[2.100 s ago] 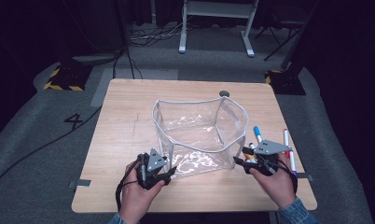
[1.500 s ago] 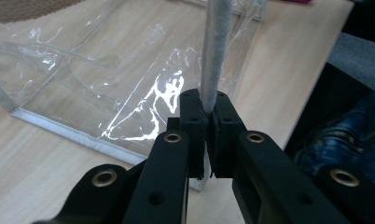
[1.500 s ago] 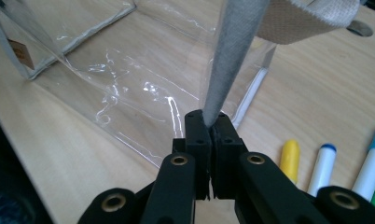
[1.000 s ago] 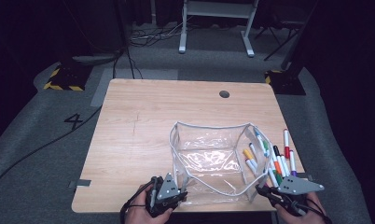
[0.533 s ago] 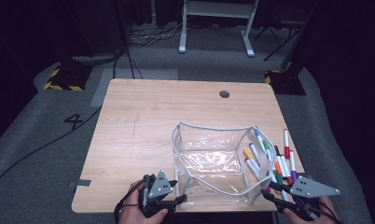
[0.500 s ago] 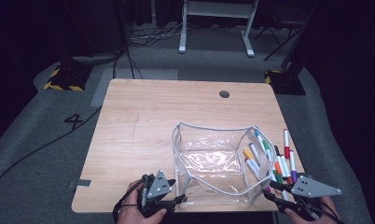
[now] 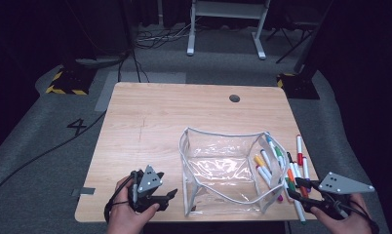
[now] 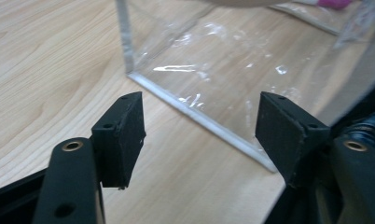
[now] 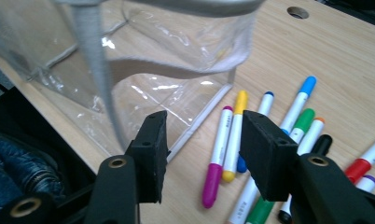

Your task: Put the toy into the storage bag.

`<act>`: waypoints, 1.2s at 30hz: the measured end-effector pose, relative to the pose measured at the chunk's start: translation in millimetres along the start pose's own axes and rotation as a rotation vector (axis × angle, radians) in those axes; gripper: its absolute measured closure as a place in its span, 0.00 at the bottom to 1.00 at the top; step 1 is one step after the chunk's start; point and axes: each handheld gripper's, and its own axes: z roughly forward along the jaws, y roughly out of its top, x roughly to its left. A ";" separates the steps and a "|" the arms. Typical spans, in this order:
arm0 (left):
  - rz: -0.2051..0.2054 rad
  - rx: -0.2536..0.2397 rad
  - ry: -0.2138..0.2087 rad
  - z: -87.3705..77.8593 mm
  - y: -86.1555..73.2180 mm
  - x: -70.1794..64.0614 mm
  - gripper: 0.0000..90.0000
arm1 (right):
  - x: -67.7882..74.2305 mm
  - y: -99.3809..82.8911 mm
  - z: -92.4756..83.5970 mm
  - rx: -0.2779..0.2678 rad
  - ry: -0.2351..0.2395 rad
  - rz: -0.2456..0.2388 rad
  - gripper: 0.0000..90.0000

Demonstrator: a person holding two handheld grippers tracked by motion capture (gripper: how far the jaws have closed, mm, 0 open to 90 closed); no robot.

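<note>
A clear plastic pouch point(image 7: 223, 165) with a grey rim stands open on the wooden table point(image 7: 150, 126), close to its front edge. Several coloured markers point(image 7: 282, 170) lie at its right side, some against the pouch wall. My left gripper point(image 7: 170, 195) sits just left of the pouch's front left corner. Its jaws have just been opening; in the left gripper view point(image 8: 199, 126) they stand apart with only bare table and the pouch's bottom seam point(image 8: 195, 116) ahead. My right gripper point(image 7: 292, 194) is at the front right corner, its jaws point(image 9: 202, 140) also just opened, with nothing gripped and markers point(image 9: 232, 140) beyond.
A round cable hole point(image 7: 234, 98) is in the table's far right part. The left half of the tabletop is bare wood. White desk legs point(image 7: 190, 29) and cables lie on the grey floor behind. A person's denim-clad leg point(image 9: 17, 163) shows below the table edge.
Both grippers have let go of the pouch's front corners and drawn apart, the left to the left, the right to the right and up. The pouch stays standing near the front edge.
</note>
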 end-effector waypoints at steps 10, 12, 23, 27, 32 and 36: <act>-0.037 0.022 0.107 31.2 -29.5 39.9 0.30 | -45.6 -3.3 12.5 0.003 -0.041 0.081 0.58; -0.046 0.025 0.109 35.8 -33.9 45.4 0.29 | -57.1 -4.8 16.4 0.011 -0.053 0.106 0.58; -0.171 0.059 0.138 59.5 -52.2 69.8 0.28 | -126.9 -19.3 48.6 0.077 -0.188 0.205 0.61; -0.164 0.078 0.150 66.0 -56.3 72.9 0.27 | -147.0 -29.5 64.0 0.179 -0.189 0.292 0.66; -0.161 0.089 0.148 72.1 -59.7 73.8 0.25 | -153.3 -45.7 80.1 0.303 -0.177 0.363 0.70; -0.154 0.085 0.149 73.0 -59.9 74.7 0.23 | -153.7 -55.2 87.5 0.363 -0.189 0.412 0.72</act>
